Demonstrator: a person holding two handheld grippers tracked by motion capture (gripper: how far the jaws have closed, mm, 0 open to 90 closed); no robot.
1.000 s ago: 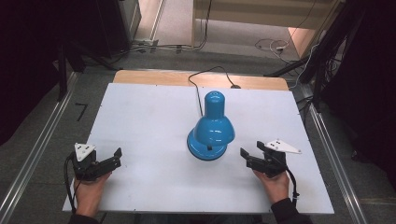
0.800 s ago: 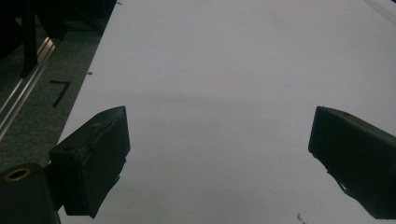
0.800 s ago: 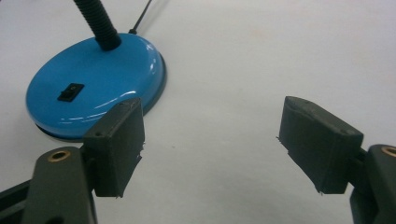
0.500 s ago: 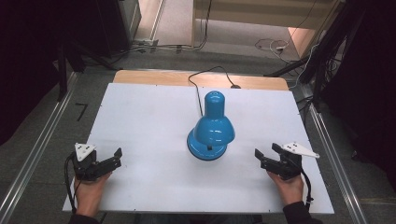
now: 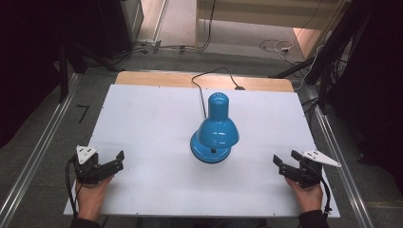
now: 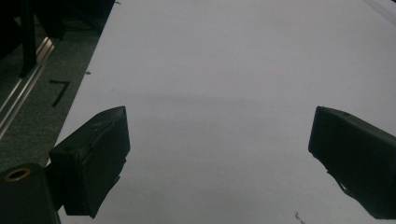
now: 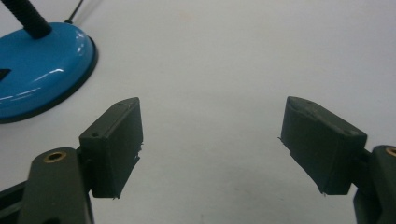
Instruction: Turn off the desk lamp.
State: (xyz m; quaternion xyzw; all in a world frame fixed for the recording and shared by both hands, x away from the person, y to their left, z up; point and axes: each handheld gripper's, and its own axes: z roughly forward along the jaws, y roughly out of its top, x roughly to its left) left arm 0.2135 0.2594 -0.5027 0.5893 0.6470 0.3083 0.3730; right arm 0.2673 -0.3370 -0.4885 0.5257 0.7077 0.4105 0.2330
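A glossy blue metal desk lamp (image 5: 215, 129) is set mid-desk; the left gripper (image 5: 113, 162) and right gripper (image 5: 284, 164), at the near corners, are held wide apart, empty.

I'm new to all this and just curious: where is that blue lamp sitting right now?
In the high view the blue lamp stands near the middle of the white table, ahead of and between the left gripper and right gripper, touching neither.

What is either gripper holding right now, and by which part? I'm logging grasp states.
Nothing is held. The left gripper and right gripper both stand open over the bare table, apart from the blue lamp.
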